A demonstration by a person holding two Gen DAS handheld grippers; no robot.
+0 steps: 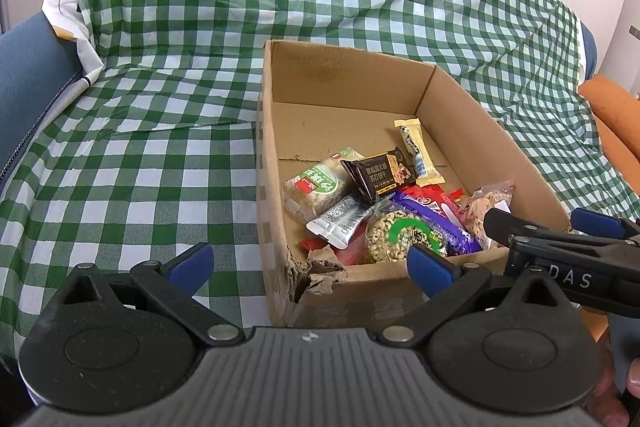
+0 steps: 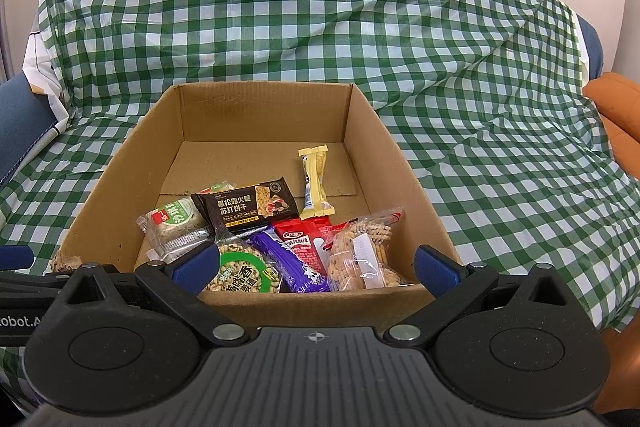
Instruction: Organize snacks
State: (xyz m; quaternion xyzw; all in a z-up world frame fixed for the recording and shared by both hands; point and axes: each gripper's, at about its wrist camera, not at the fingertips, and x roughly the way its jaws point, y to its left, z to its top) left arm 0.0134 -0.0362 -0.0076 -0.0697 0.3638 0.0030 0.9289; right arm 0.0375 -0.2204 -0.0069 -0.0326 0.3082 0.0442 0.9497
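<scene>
Hovering with fingers spread wide and nothing between them, the right gripper hangs just over the near wall of the cardboard box, and the left gripper, equally released and empty, sits beside it at the box's torn near corner. Inside, the snacks crowd the near end: a black cracker pack, a purple wrapper, a green-labelled puffed round, and a yellow bar farther back. Green checked cloth spreads underneath.

Bright even daylight, soft shadows, sharp focus, bowed edges (fisheye)
</scene>
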